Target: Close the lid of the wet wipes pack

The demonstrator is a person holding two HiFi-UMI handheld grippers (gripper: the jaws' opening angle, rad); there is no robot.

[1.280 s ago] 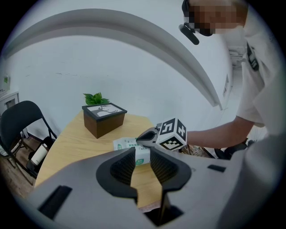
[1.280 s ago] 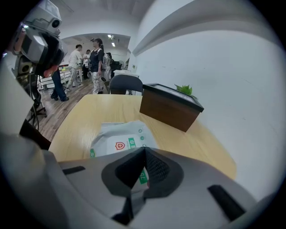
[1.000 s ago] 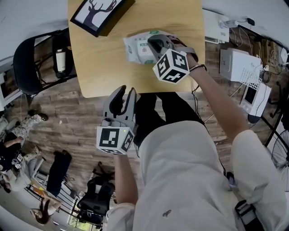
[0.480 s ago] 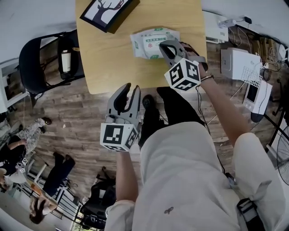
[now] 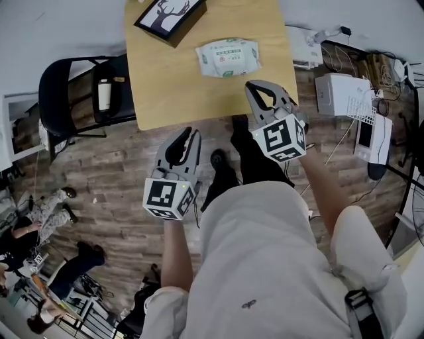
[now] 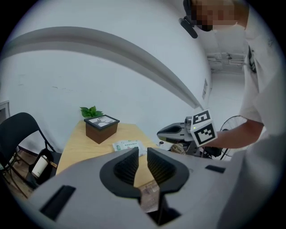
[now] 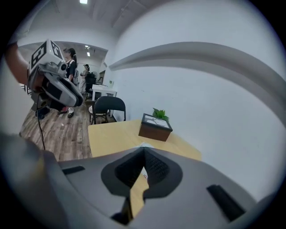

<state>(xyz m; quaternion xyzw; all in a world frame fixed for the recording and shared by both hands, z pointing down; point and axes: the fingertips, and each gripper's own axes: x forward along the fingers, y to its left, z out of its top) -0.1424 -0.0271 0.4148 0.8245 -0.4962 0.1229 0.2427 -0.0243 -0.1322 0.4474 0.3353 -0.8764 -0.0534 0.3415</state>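
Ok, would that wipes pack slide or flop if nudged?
The wet wipes pack looks soft and pillowy, so it would probably sag if lifted by one end. Lying flat on the smooth table, it should slide, not roll.

One desk [image 5: 165, 79] bears one pack [image 5: 227, 57] and one box [image 5: 171, 16]. There is one chair [image 5: 56, 83] and two grippers: left gripper [image 5: 189, 132], right gripper [image 5: 255, 87].

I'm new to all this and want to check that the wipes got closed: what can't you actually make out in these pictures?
1. Wet wipes pack, head view: too small to tell whether its lid is fully down; its print is unreadable.
2. Right gripper view: the right gripper holds its fingers shut in front of the pack, hiding nearly all of it.
3. Deer picture, head view: cut off by the top edge.
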